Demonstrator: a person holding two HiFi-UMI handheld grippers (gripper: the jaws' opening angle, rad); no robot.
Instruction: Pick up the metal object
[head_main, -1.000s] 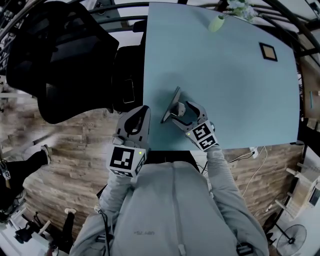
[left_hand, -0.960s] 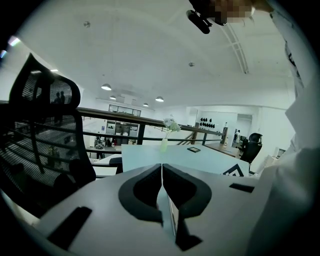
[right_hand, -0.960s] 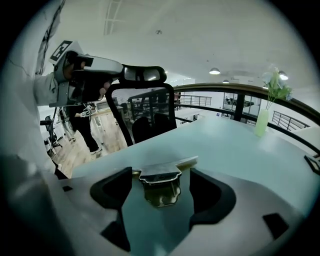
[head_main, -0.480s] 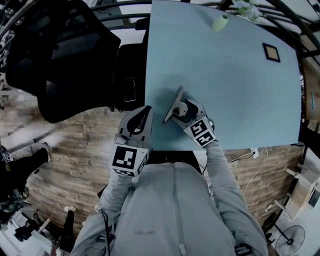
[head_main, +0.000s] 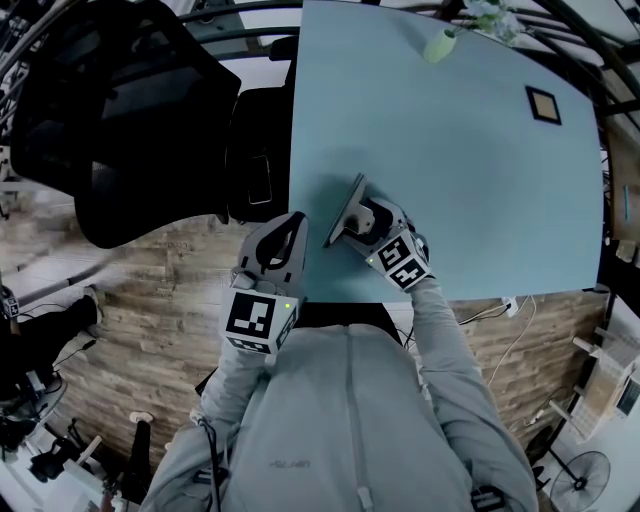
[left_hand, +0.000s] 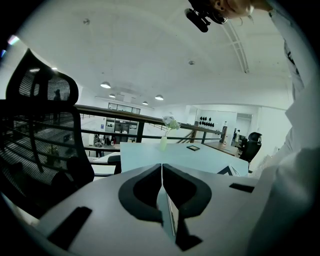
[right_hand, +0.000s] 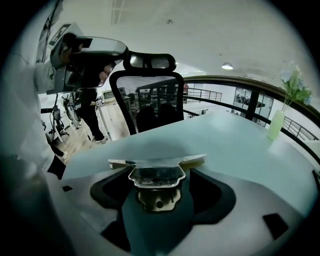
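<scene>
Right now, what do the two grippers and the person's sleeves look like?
The left gripper and the right gripper both have light grey bodies with dark, curved jaws. Each carries a white cube printed with black square markers. The person wears a light grey top with long sleeves.

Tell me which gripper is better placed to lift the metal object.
Right. The right gripper already has the metal object between its jaws, low over the table. The left gripper is shut with nothing in it and stands off to the side, near the table's edge.
</scene>
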